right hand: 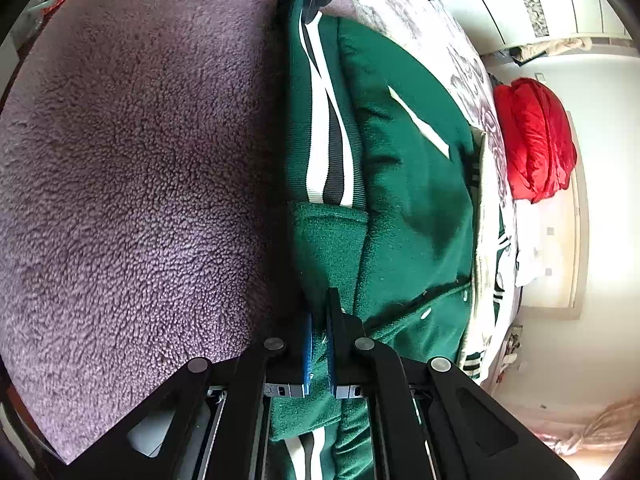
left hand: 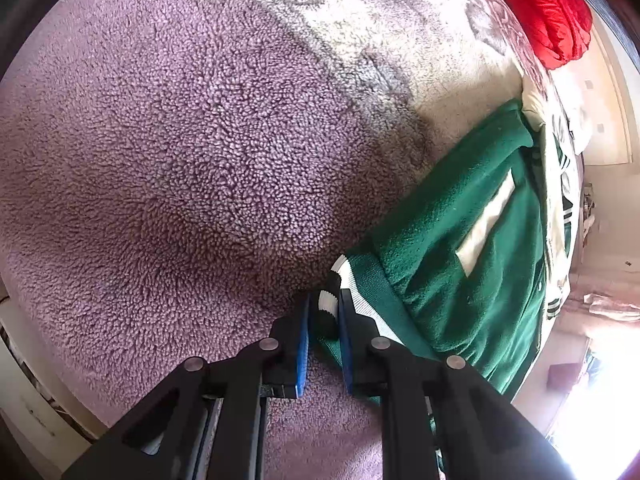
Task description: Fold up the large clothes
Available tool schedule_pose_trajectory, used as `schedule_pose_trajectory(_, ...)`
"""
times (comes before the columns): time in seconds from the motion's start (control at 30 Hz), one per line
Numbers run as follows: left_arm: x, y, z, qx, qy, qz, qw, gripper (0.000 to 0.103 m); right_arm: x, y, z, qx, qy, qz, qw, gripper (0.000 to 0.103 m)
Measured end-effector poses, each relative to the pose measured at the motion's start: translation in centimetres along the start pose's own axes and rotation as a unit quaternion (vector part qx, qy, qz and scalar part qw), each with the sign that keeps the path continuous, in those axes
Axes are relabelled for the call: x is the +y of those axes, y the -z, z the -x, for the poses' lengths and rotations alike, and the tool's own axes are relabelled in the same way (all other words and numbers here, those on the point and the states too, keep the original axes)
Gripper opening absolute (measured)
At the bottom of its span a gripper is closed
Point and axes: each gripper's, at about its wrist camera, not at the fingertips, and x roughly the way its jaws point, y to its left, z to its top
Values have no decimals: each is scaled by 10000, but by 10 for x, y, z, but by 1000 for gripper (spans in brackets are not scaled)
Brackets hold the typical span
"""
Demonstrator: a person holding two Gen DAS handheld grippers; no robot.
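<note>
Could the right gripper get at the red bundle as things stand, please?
Probably not: the right gripper is shut on the green jacket, and the red bundle lies beyond it.

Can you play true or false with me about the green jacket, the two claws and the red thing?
1. The left claw is pinching the striped hem of the green jacket. True.
2. The right claw is wide open with nothing in it. False: it is shut on green fabric of the jacket.
3. The jacket lies on a fluffy purple blanket. True.
4. The red puffy bundle sits on top of the jacket. False: it lies apart from it, farther along the bed.
5. The jacket's stripes are yellow. False: they are white and black on green.
</note>
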Motion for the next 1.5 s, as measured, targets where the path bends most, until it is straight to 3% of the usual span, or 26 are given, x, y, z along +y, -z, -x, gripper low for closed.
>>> schedule_pose_trajectory(0.1,-10,2,6,-24,-315,-169,9994,16,-4,-4,-9,184,-201,25,9996,6)
schedule_pose_trajectory(0.2,-37,11,21,-183,-890,-917,9916,17,-28,-2,-10,511,-810,-535,9940,11)
schedule_pose_trajectory(0.27,-58,23,35,-503,-1494,-1570,9749,18,-53,12,-11,834,-1530,-1201,9773,36)
schedule_pose_trajectory(0.3,-70,31,43,-715,-1756,-1904,9632,26,-65,20,-12,928,-1784,-1479,9683,44)
schedule_pose_trajectory(0.33,-81,39,49,-867,-1994,-2195,9511,35,-79,34,-13,1031,-2154,-1899,9523,54)
schedule_pose_trajectory(0.4,-99,55,57,-1030,-2286,-2539,9342,92,-101,67,-16,1198,-2752,-2598,9178,56)
schedule_pose_trajectory(0.47,-121,74,62,-1116,-2440,-2770,9227,94,-124,112,-24,1378,-3295,-3363,8714,57)
schedule_pose_trajectory(0.63,-194,148,42,-1118,-3227,-3456,8740,94,-161,253,-49,1812,-3859,-4925,7587,70)
schedule_pose_trajectory(0.7,-222,178,25,-962,-3266,-3610,8682,94,-170,314,-61,1983,-3932,-5376,7191,78)
schedule_pose_trajectory(0.73,-241,203,10,-877,-3300,-3728,8628,94,-173,341,-66,2076,-3943,-5527,7042,87)
schedule_pose_trajectory(0.77,-256,221,0,-844,-3324,-3838,8574,94,-176,369,-70,2172,-3923,-5667,6912,89)
schedule_pose_trajectory(0.8,-271,242,-13,-810,-3411,-4003,8467,94,-179,398,-75,2240,-3884,-5806,6796,89)
schedule_pose_trajectory(0.83,-288,265,-28,-776,-3531,-4212,8318,94,-183,432,-80,2342,-3828,-5923,6692,89)
schedule_pose_trajectory(0.87,-311,298,-46,-850,-3655,-4573,8063,94,-188,451,-81,2399,-3784,-5976,6649,89)
schedule_pose_trajectory(0.9,-322,316,-55,-944,-3706,-4801,7895,94,-193,481,-84,2474,-3661,-6069,6606,89)
schedule_pose_trajectory(0.97,-354,370,-84,-1120,-3848,-5461,7356,94,-202,520,-87,2621,-3431,-6178,6572,89)
schedule_pose_trajectory(1.0,-368,399,-98,-1252,-3908,-5809,7030,94,-212,541,-92,2698,-3334,-6239,6533,89)
schedule_pose_trajectory(1.07,-384,442,-123,-1400,-4027,-6293,6498,94,-222,580,-95,2778,-3191,-6433,6382,89)
schedule_pose_trajectory(1.13,-389,471,-150,-1377,-4109,-6562,6177,94,-229,617,-101,2836,-3116,-6665,6150,89)
schedule_pose_trajectory(1.17,-387,480,-166,-1243,-4183,-6640,6072,94,-233,630,-105,2853,-3109,-6757,6044,89)
schedule_pose_trajectory(1.23,-378,484,-197,-929,-4406,-6628,5982,94,-238,656,-114,2910,-3091,-6928,5830,89)
schedule_pose_trajectory(1.3,-367,476,-216,-756,-4624,-6536,5944,94,-244,670,-125,2887,-3120,-7039,5690,89)
schedule_pose_trajectory(1.33,-363,467,-221,-696,-4725,-6431,5986,94,-247,672,-129,2859,-3151,-7059,5663,89)
schedule_pose_trajectory(1.43,-367,433,-213,-774,-4734,-6041,6363,94,-266,663,-149,2567,-3425,-7124,5562,89)
schedule_pose_trajectory(1.47,-368,428,-207,-798,-4682,-6015,6424,89,-273,658,-156,2367,-3589,-7169,5489,89)
schedule_pose_trajectory(1.5,-370,421,-199,-884,-4648,-5999,6452,50,-282,654,-163,2171,-3739,-7228,5391,89)
